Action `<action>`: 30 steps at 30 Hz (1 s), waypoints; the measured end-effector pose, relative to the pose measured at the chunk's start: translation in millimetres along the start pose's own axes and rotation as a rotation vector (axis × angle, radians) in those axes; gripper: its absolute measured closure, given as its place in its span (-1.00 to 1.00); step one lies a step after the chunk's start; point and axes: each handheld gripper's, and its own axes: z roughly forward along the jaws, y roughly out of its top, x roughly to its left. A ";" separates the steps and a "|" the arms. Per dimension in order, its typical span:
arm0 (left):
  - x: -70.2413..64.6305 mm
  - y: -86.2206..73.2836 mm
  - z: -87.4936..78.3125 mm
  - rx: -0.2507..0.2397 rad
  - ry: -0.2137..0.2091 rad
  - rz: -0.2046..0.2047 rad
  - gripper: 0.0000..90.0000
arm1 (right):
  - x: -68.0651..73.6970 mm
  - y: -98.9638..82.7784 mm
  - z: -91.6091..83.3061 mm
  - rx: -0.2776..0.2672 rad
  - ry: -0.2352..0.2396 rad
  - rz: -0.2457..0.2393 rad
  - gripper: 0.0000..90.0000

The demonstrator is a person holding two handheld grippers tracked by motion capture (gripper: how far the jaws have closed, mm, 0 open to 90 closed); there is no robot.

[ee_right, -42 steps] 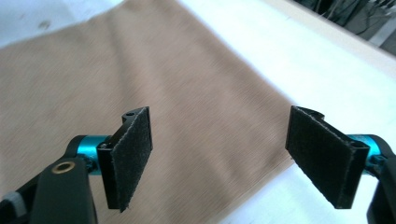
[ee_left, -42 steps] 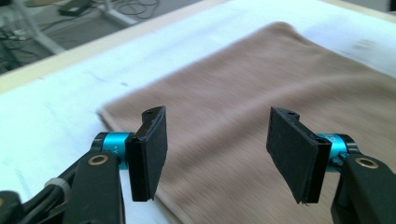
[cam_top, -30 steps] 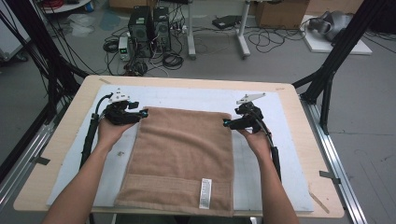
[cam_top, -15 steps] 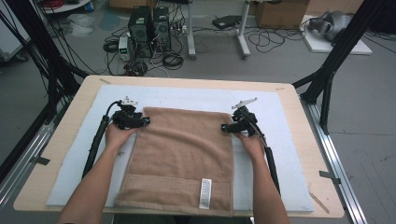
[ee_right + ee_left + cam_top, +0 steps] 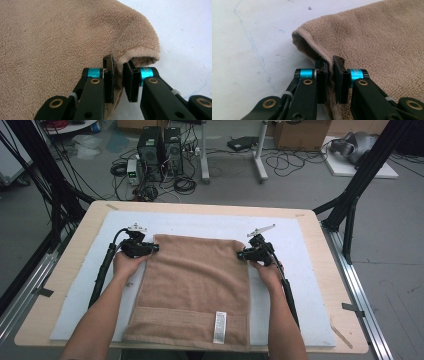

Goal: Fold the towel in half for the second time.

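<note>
A tan towel (image 5: 195, 285) lies folded flat on the pale blue mat (image 5: 200, 222), its white label (image 5: 219, 326) near the front edge. My left gripper (image 5: 152, 248) sits at the towel's far left corner; its jaws have just been closing and now pinch the towel's hem (image 5: 324, 58). My right gripper (image 5: 241, 255) sits at the far right corner; its jaws have just been closing too and clamp the towel's edge (image 5: 125, 58). In both gripper views the cloth (image 5: 374, 37) bulges up beyond the pads.
The mat lies on a wooden table (image 5: 320, 235). Black frame legs (image 5: 350, 195) stand at the table's far right and left. Computers and cables (image 5: 160, 150) lie on the floor beyond the far edge.
Both grippers dropped onto the towel's far corners and their jaws closed on the cloth edges. The hands have stayed put over the last half second.
</note>
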 end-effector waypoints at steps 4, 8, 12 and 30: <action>-4.0 4.5 -7.4 -0.047 0.010 0.027 0.83 | 2.0 4.4 -9.5 -0.027 0.000 -0.035 0.82; -9.0 10.9 -21.5 -0.102 0.008 0.058 0.83 | 6.6 9.0 -25.1 -0.075 0.001 -0.065 0.82; -13.8 15.5 -40.0 -0.143 -0.001 0.090 0.83 | 14.0 11.8 -43.5 -0.117 0.019 -0.089 0.81; -65.8 -68.1 -135.1 -0.289 -0.088 0.244 0.80 | 99.8 -40.2 -113.1 -0.151 0.144 -0.236 0.78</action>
